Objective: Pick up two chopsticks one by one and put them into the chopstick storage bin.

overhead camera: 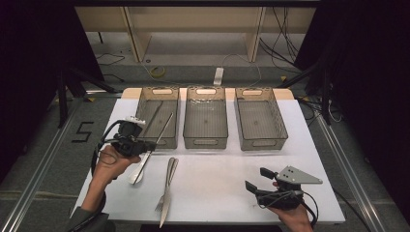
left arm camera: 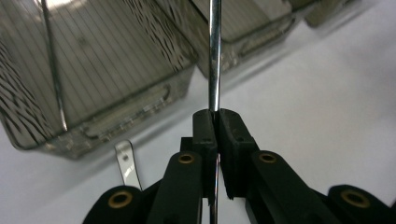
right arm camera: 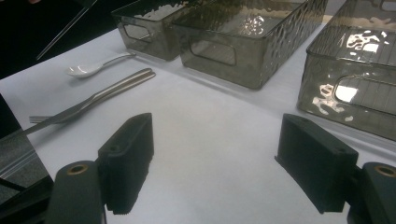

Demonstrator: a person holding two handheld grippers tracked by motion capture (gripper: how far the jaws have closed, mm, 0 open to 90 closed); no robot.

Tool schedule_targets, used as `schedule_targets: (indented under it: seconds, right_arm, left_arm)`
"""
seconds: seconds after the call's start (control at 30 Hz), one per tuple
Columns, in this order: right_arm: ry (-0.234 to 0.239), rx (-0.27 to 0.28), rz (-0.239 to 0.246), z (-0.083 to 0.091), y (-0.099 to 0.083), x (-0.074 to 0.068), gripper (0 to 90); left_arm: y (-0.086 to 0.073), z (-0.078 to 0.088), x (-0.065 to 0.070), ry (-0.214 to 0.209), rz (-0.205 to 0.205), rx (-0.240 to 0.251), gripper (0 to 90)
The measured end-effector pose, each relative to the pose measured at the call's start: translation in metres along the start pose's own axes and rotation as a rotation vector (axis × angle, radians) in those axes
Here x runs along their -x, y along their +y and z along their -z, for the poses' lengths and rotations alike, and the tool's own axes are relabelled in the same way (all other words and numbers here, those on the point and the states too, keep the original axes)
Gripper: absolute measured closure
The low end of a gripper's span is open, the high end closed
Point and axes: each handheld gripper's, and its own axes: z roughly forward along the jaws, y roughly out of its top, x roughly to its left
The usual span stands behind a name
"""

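Left claw gripping a thin metal rod at centre left.

Left gripper [overhead camera: 145, 145] is clamping its jaws tight on the rod [overhead camera: 162, 131], which is slanting up over the left bin [overhead camera: 170, 141]; right gripper [overhead camera: 256, 180], lower right, is sitting with jaws spread wide, holding nothing, above bare table [overhead camera: 217, 174].

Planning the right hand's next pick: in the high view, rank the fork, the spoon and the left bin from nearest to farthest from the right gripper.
1. Fork, front centre, beside a knife.
2. Spoon, farther left, by the left gripper.
3. Left bin, back left.
Measured from the right gripper, front right.
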Motion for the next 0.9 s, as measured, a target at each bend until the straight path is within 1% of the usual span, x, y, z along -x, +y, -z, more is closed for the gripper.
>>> schedule_targets:
  seconds: [0.07, 0.1, 0.2, 0.23, 0.43, 0.5, 0.6, 0.77, 0.83, 0.9]
  right_arm:
    - [-0.001, 0.0, 0.0, 0.0, 0.0, 0.0, 27.8]
    - [-0.001, 0.001, -0.002, 0.0, 0.0, 0.0, 27.8]
    - [-0.001, 0.003, -0.007, 0.001, 0.0, 0.001, 27.8]
    - [-0.002, 0.003, -0.006, 0.001, 0.0, 0.001, 27.8]
    - [-0.003, 0.003, -0.006, 0.001, 0.0, 0.001, 27.8]
    - [-0.005, 0.005, -0.005, 0.001, 0.0, 0.001, 27.8]
    - [-0.005, 0.006, -0.006, 0.001, 0.0, 0.001, 27.8]
    - [-0.003, 0.005, -0.006, 0.001, 0.0, 0.001, 27.8]
    - [-0.004, 0.006, -0.004, 0.001, 0.0, 0.001, 27.8]
    - [-0.004, 0.006, -0.007, 0.001, 0.0, 0.001, 27.8]
  left_arm:
    - [0.008, 0.0, -0.003, 0.004, 0.006, 0.022, 85.2]
    - [0.012, 0.0, -0.004, 0.002, 0.004, 0.022, 85.2]
    - [0.024, 0.001, -0.008, 0.006, 0.005, 0.041, 85.2]
    - [0.027, 0.002, -0.008, 0.014, -0.001, 0.05, 85.2]
    - [0.046, 0.005, -0.014, 0.035, -0.002, 0.103, 85.2]
    - [0.05, 0.005, -0.017, 0.039, -0.003, 0.103, 85.2]
    - [0.057, 0.005, -0.022, 0.05, 0.003, 0.123, 85.2]
    - [0.068, -0.001, -0.032, 0.066, 0.017, 0.139, 85.2]
    - [0.071, -0.005, -0.035, 0.076, 0.011, 0.143, 85.2]
    - [0.075, -0.009, -0.038, 0.089, 0.005, 0.137, 85.2]
